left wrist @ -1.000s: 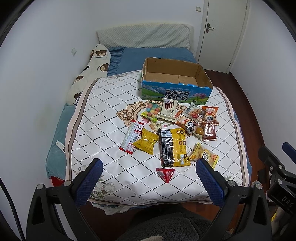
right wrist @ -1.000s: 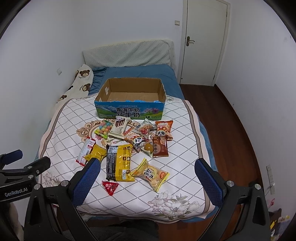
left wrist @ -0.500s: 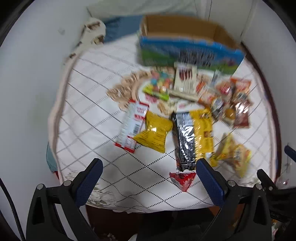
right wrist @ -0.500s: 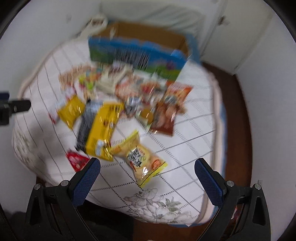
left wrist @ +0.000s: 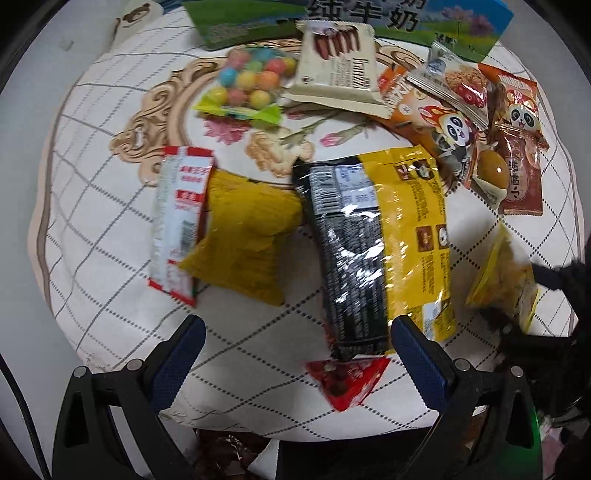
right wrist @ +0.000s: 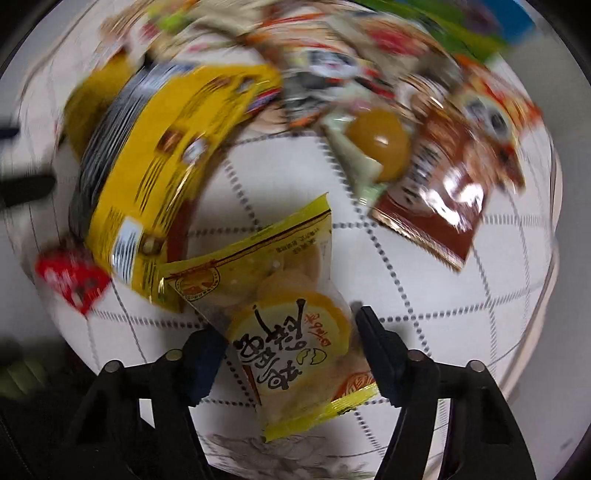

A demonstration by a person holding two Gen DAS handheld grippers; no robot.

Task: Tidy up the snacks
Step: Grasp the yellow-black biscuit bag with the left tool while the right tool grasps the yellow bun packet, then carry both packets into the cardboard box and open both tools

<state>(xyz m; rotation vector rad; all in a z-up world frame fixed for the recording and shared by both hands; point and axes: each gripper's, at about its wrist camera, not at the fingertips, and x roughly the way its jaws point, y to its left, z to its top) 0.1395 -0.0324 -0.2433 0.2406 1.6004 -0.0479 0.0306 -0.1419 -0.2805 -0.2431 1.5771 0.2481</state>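
Observation:
Snack packets lie scattered on the quilted bed cover (left wrist: 110, 236). My left gripper (left wrist: 297, 328) is open and points down, hovering over the cover. A red triangular packet (left wrist: 347, 380) and the near end of a long black-and-yellow packet (left wrist: 373, 240) lie between its fingers, untouched. My right gripper (right wrist: 291, 325) also points down, and its jaws are closing around a yellow cracker packet (right wrist: 291, 332). The pads stand right at the packet's sides, and it looks unsquashed. The left wrist view shows this same cracker packet (left wrist: 506, 273) at the right edge, under the dark right gripper.
The cardboard milk box (left wrist: 461, 22) stands at the far side of the pile. In front of it lie a bag of coloured balls (left wrist: 251, 85), a cream wafer pack (left wrist: 340, 70), panda packets (left wrist: 450, 129), a brown packet (right wrist: 439, 192) and a plain yellow bag (left wrist: 243, 236). The bed edge is close below both grippers.
Both grippers have dropped from high above the bed to just over the snacks and tilted downward. The right jaws have narrowed around the yellow cracker packet; the left jaws stay wide.

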